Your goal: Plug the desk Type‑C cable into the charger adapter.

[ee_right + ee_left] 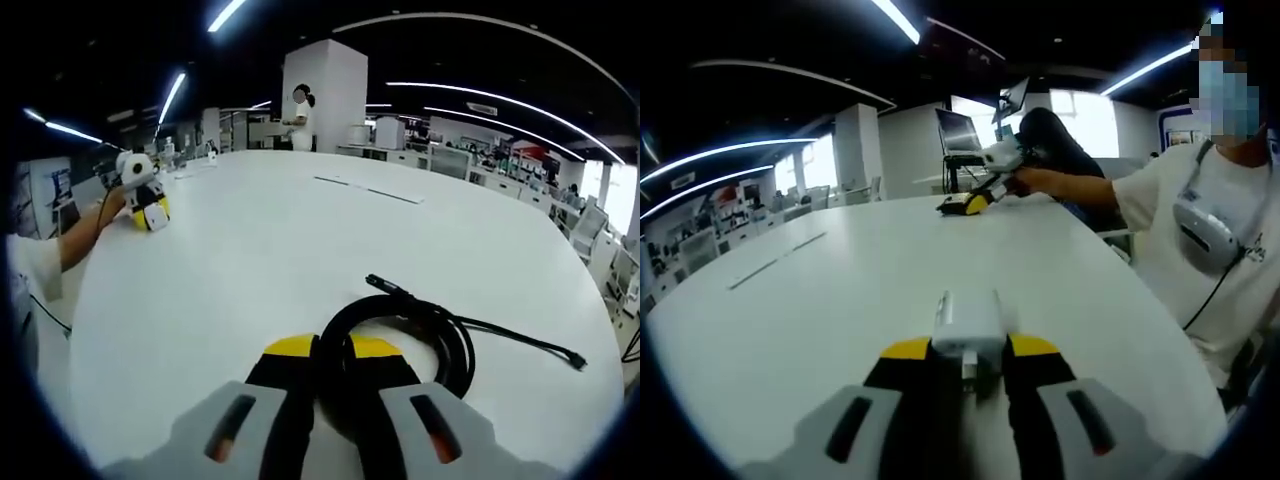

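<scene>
The left tongs (970, 358) pinch the white adapter (968, 322) between their tips, over the tabletop (840, 300). The right tongs (330, 352) are closed on the coiled black cable (420, 330), whose plug (385, 284) lies just ahead.

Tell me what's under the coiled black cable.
The coiled black cable lies on the bare white table, its plug ends trailing outward. The right gripper covers the coil's near side, so what lies beneath that part is hidden.
</scene>
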Available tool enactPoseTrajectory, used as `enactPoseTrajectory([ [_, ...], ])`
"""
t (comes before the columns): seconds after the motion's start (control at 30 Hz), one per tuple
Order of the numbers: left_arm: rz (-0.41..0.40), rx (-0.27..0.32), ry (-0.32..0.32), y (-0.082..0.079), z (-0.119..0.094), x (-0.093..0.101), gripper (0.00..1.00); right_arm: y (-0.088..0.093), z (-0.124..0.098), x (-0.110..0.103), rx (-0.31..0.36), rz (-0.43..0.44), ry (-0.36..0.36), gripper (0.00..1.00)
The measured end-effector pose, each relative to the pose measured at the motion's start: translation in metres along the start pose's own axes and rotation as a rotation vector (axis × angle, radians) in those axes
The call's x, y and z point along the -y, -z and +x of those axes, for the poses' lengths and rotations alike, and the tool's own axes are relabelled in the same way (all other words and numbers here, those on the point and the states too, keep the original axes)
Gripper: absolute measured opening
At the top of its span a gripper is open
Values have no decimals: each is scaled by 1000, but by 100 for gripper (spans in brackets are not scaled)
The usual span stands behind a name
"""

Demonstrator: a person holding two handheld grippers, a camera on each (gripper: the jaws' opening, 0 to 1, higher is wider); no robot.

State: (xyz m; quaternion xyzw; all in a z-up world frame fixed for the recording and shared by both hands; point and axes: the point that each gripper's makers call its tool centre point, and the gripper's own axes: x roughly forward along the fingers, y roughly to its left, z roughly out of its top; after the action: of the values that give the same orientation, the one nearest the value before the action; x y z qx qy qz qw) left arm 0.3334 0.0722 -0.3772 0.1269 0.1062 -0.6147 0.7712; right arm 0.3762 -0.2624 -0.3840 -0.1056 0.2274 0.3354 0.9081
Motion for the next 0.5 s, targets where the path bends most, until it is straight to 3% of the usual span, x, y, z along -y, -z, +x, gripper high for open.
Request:
enactPoseTrajectory([
  [0.5, -1, 1, -1, 1, -1, 0, 26, 2, -5, -25, 9, -24, -30, 10],
])
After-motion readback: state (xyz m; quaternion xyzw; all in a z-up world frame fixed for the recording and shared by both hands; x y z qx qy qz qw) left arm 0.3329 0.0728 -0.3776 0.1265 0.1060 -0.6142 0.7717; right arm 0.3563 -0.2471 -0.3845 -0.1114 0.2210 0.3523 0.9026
